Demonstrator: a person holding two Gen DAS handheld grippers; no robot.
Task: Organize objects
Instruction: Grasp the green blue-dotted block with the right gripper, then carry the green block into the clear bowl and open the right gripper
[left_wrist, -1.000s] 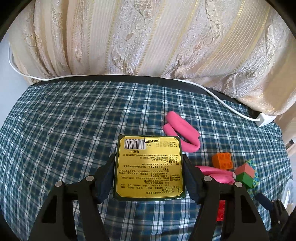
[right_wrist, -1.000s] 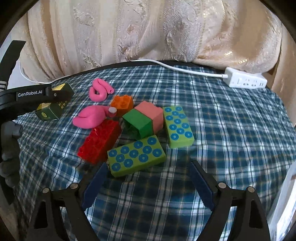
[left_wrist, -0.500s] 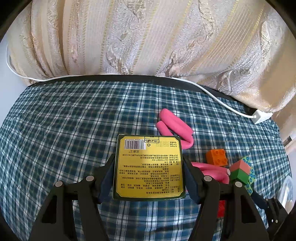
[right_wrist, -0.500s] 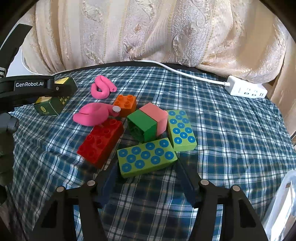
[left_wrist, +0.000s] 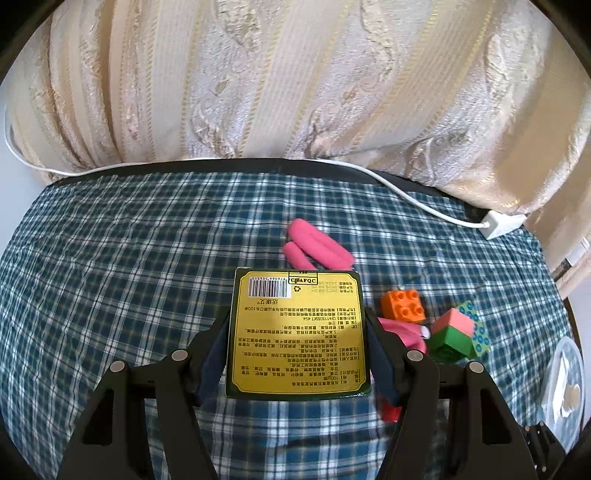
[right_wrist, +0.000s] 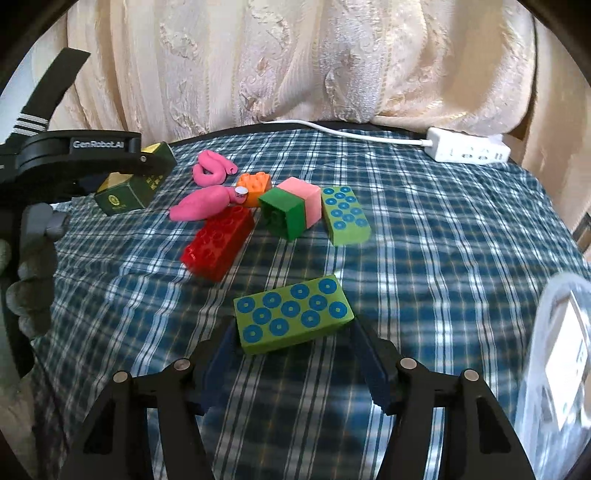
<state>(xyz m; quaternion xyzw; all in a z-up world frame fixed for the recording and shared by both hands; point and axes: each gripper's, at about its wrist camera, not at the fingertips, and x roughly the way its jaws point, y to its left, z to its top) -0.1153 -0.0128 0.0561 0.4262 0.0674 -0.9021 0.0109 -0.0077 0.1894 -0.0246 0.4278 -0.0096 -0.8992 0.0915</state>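
The green box (left_wrist: 299, 336) is clamped by its two long sides in the left tongs (left_wrist: 297, 354), just left of the red brick (right_wrist: 218, 242). The dotted brick (right_wrist: 293, 314) is gripped across its short ends by the right tongs (right_wrist: 291, 350), whose jaws have just been closing; it is held near the red brick, on its right. Both are judged light and stiff. The brick's smooth plastic may slip, so flat end faces suit best.
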